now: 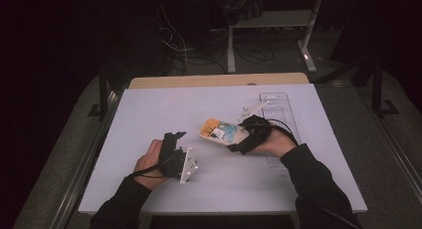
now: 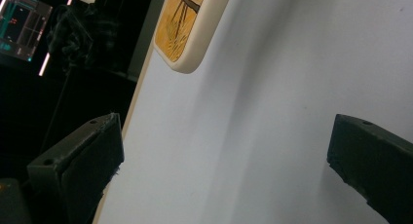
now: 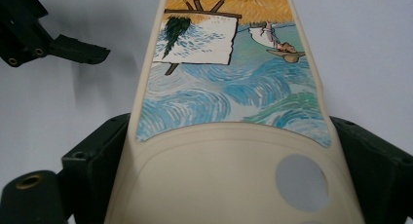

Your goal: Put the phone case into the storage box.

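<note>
A cream phone case printed with a blue and orange painting is held just above the white tabletop, right of centre. My right gripper is shut on its camera-hole end; in the right gripper view the case runs away from me between the two black jaws of that gripper. My left gripper is at the front left, open, a short way from the case. Between the jaws of the left gripper there is only bare tabletop, with the case's corner farther off. The left gripper shows at the upper left.
A clear plastic tray lies along the table's right side behind my right hand. A wooden strip edges the far side. Desk legs and cables stand on the dark floor beyond. A clear box glows off the table.
</note>
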Action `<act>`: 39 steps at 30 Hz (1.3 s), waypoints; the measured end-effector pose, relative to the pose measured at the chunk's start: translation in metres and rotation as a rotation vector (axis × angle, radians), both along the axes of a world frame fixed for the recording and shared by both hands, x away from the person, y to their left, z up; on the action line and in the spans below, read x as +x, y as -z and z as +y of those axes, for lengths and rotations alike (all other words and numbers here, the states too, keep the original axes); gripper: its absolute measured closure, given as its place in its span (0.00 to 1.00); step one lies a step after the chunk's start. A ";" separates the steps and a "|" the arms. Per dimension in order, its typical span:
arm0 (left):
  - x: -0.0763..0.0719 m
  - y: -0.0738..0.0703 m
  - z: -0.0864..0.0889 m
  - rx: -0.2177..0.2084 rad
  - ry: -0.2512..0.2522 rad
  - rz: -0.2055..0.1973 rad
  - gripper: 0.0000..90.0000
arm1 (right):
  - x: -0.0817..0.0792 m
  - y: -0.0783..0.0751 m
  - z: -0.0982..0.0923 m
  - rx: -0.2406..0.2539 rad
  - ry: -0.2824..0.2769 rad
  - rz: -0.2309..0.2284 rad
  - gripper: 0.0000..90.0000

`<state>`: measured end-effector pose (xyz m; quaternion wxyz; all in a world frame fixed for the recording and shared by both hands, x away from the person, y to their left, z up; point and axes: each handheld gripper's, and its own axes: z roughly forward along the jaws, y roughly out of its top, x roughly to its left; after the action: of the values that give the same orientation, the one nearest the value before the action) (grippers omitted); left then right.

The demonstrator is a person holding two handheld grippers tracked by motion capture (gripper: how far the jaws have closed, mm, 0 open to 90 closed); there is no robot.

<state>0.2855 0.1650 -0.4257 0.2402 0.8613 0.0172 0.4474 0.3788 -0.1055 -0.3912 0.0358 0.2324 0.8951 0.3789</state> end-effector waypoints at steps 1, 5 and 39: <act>0.000 0.000 0.000 0.014 -0.003 -0.012 0.00 | 0.000 0.000 0.000 0.000 0.000 0.001 0.10; -0.001 -0.001 -0.001 0.025 -0.004 -0.034 0.00 | 0.001 0.000 0.000 0.001 -0.003 -0.001 0.10; -0.006 -0.003 -0.003 0.040 -0.005 -0.170 0.00 | 0.008 -0.007 0.037 0.030 -0.054 -0.034 0.10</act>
<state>0.2799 0.1618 -0.4229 0.2226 0.8247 -0.0100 0.5199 0.3866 -0.0686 -0.3838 0.0372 0.2022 0.8944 0.3972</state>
